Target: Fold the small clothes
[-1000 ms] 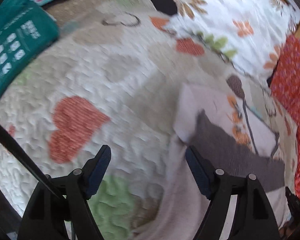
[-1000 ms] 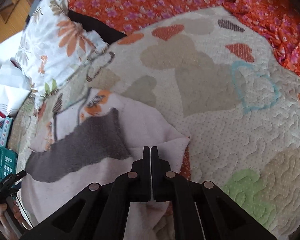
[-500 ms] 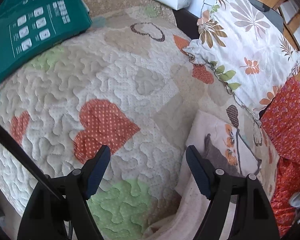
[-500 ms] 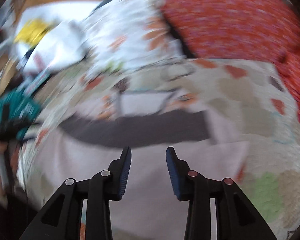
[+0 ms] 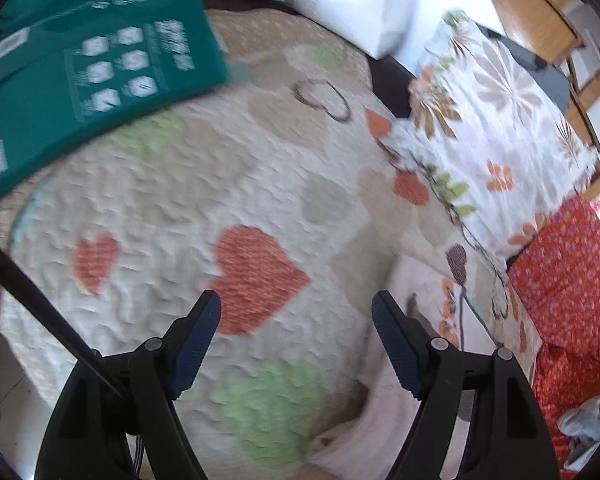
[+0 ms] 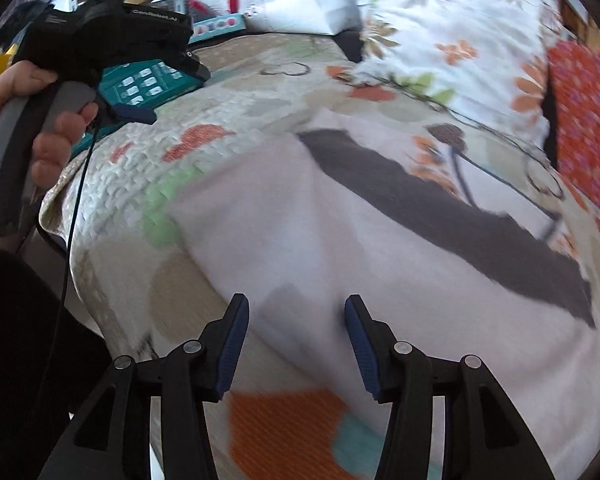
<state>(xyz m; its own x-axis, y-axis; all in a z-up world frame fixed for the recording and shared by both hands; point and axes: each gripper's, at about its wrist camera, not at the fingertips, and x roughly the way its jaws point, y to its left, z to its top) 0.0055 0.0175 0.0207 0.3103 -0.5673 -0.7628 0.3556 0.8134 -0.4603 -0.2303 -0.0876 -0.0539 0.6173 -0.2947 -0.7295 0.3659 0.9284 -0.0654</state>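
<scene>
While the pale garment (image 6: 300, 216) lies partly folded on the quilt (image 5: 172, 208), we judge folds remain; our left gripper (image 5: 296, 312) and right gripper (image 6: 296, 320) gape, holding nothing.

both wrist views close above quilt (image 5: 180, 200), sharing floral pillow (image 6: 440, 40)

My black matt plastic left gripper (image 5: 296, 340) carries ribbed blue rubbery pads (image 5: 196, 340); beneath lies the cream quilted heart-patterned bedspread (image 5: 172, 208), puckered and rough, and the soft white-and-grey fleecy cloth garment (image 6: 340, 216), matt
</scene>
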